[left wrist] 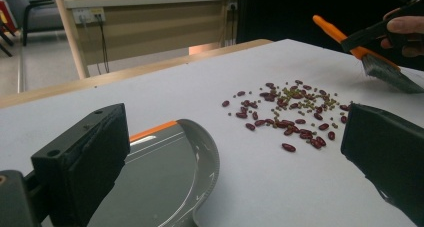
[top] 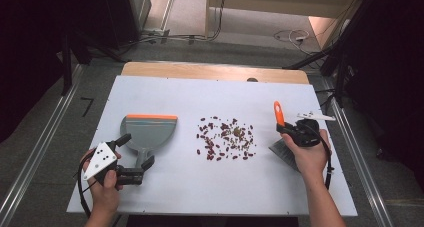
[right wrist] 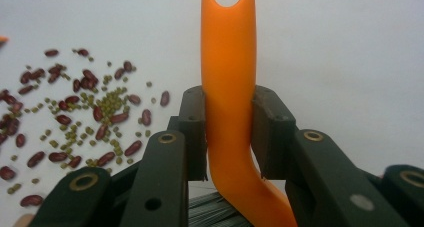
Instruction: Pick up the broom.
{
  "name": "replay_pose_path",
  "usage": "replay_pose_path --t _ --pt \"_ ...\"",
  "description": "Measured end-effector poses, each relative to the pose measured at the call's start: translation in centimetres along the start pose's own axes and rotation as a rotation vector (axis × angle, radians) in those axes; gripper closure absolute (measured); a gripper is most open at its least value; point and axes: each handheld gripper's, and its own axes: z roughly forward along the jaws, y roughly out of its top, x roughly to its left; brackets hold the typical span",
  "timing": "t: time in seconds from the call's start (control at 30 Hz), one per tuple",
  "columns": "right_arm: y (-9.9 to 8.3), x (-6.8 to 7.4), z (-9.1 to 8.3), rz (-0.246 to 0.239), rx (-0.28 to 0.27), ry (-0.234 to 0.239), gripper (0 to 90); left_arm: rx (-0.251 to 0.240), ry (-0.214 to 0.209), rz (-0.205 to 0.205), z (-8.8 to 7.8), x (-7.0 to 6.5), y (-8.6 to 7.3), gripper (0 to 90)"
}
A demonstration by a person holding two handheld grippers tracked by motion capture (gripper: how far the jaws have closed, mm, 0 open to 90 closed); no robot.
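Note:
A grey dustpan point(top: 150, 132) with an orange lip lies at the left of the white table; its pan point(left wrist: 165, 172) shows between my left jaws. My left gripper point(top: 136, 149) is open, its jaws on either side of the dustpan's handle. A scatter of red beans and small green beans point(top: 226, 138) lies mid-table, seen also as beans point(left wrist: 290, 109) and beans point(right wrist: 80, 117). My right gripper point(top: 294, 132) is shut on the orange handle point(right wrist: 228, 87) of a brush, whose grey bristles point(top: 281, 152) rest on the table at the right. The brush point(left wrist: 370, 57) appears far right in the left gripper view.
The white table top point(top: 215, 187) sits on a wooden board point(top: 215, 71). Cables point(top: 290, 36) lie on the floor beyond the far edge. Metal rails point(top: 30, 157) run along both sides.

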Motion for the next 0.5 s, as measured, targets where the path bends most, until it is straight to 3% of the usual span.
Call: replay_pose_path --t 0.1,0.13,0.23,0.37,0.5 --pt "-0.7 -0.2 -1.3 0.009 -0.096 0.038 68.0 -0.004 0.001 0.006 0.0 -0.3 0.2 0.0" --pt "-0.9 -0.3 -1.7 0.022 -0.119 0.030 68.0 0.000 0.006 0.020 0.1 -0.5 0.3 0.0" --pt "-1.7 -0.8 -2.7 0.056 -0.217 0.077 68.0 0.003 0.001 0.060 0.3 -1.5 0.7 0.0" --pt "-2.4 -1.0 -3.7 0.055 -0.282 0.100 68.0 0.001 -0.023 0.091 0.7 -2.7 1.3 0.0" --pt "-2.7 -1.3 -4.4 0.091 -0.333 0.118 68.0 -0.007 -0.044 0.098 1.2 -3.6 1.8 0.0"
